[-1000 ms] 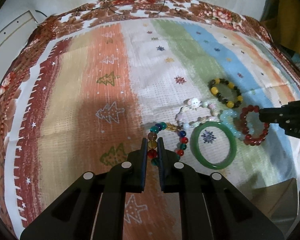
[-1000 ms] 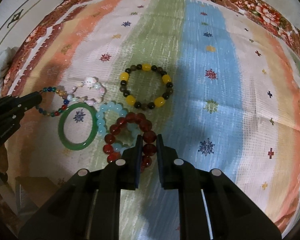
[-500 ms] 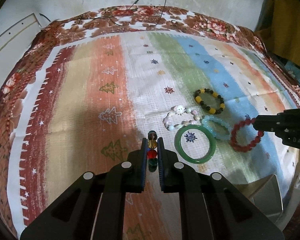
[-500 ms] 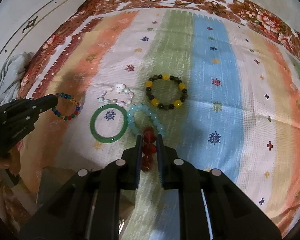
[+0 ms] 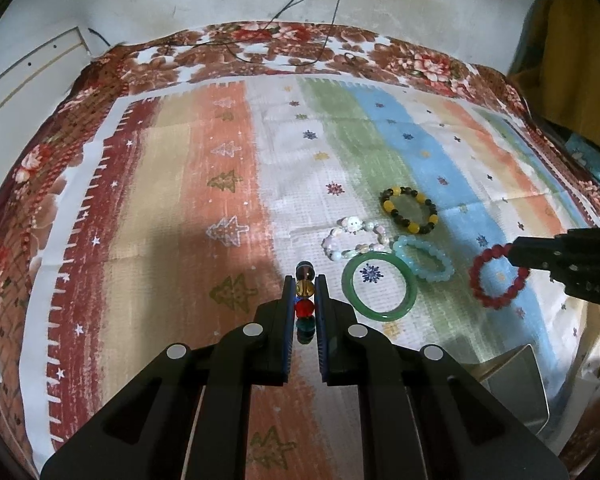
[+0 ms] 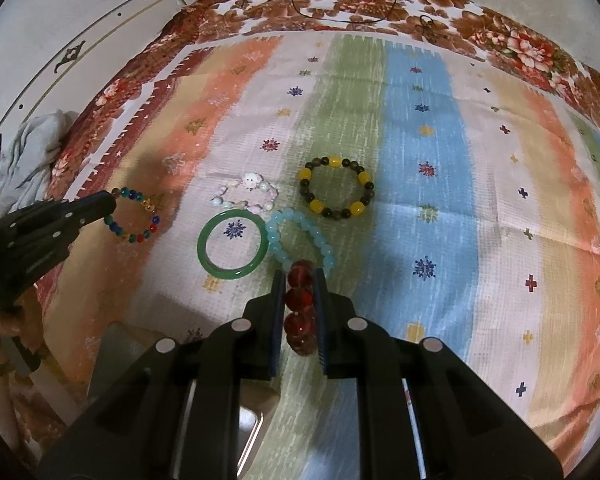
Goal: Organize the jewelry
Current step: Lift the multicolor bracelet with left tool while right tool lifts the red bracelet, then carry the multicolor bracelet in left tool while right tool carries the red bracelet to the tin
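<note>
Both bracelets are off the cloth now: left gripper (image 5: 304,300) clamps the multicoloured bracelet (image 6: 136,216), right gripper (image 6: 298,304) clamps the red bracelet (image 5: 496,276), ready for sorting.

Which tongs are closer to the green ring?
The left tongs, I think. They hold the rainbow bracelet just beside the green ring. The right tongs hold the red bracelet beyond the pale blue bracelet.

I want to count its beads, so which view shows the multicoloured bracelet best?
The right wrist view: the multicoloured bracelet hangs as a full open ring from the left gripper, nearly every bead visible. The left wrist view shows the bracelet edge-on between the shut fingers, only a few stacked beads.
</note>
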A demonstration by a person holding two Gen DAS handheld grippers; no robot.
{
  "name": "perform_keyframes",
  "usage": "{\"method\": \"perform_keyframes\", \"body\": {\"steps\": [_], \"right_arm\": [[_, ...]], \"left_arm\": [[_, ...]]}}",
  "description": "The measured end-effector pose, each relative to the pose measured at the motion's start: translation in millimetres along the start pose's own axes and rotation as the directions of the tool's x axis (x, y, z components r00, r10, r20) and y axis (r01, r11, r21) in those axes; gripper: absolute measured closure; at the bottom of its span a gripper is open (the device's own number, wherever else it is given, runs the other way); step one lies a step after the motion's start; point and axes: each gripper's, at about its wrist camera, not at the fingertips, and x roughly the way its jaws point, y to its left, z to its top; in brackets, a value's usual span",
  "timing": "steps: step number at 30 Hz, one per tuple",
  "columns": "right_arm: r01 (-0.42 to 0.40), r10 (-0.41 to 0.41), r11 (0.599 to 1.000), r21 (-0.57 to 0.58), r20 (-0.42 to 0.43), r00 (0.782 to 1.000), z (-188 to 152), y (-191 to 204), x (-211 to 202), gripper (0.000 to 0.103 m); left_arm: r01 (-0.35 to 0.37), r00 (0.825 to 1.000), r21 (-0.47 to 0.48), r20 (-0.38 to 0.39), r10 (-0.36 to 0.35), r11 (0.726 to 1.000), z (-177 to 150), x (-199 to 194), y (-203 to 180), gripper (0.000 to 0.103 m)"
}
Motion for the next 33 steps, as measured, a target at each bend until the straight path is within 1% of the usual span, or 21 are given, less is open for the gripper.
{"method": "perform_keyframes", "body": {"steps": [7, 16, 24, 33], "right_arm": [[-0.035, 0.035, 0.999, 0.008, 0.016, 0.999, -8, 4, -12, 0.088], [-0.058, 0.059, 0.998, -0.018, 0.059, 0.996, -16, 18, -34, 0.088], [-0.092, 0.095, 0.995, -0.033, 0.112, 0.989, -23, 28, -57, 0.088], [-0.118, 0.126, 0.991, -0.062, 0.138, 0.982, -34, 38, -75, 0.088]], "left_arm": [[0.012, 1.0, 0.001, 0.018, -0.012, 1.0, -4, -7, -3, 0.094], [0.05, 0.997, 0.0, 0.061, -0.05, 0.999, -13, -33, -13, 0.094], [0.073, 0.993, 0.016, 0.093, -0.074, 0.997, -16, -51, -24, 0.094], [0.109, 0.986, 0.033, 0.122, -0.112, 0.994, -26, -70, -35, 0.094]]}}
